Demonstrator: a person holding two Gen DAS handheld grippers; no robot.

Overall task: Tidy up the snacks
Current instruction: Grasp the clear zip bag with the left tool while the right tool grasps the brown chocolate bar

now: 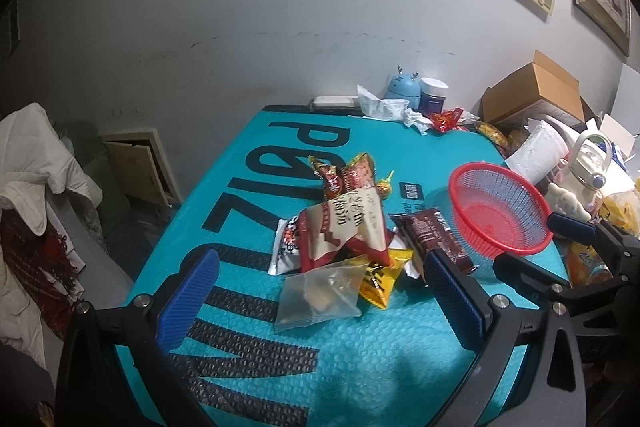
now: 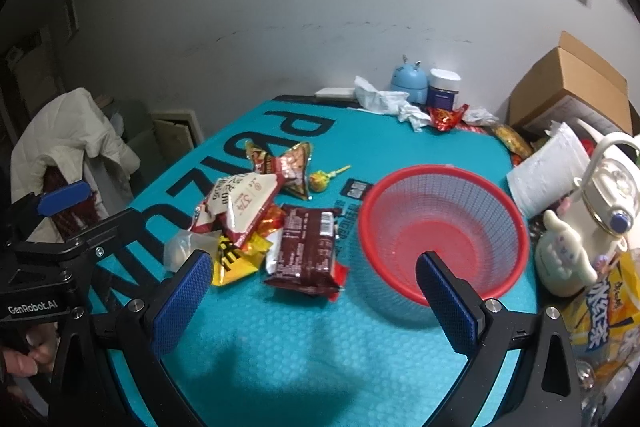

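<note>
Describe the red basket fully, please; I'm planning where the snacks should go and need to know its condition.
The red basket is round, plastic by its look, with a solid red rim, pale see-through mesh walls and a solid red floor. It stands upright, mouth up, on the teal mat, to the right of the snack pile, and appears empty. The dark brown packet lies close to its left side; whether they touch is unclear. Neither gripper holds it.

Yellow packet [image 2: 230,259] half buried under pile; drink pouch [image 2: 604,323] cut by edge.
</note>
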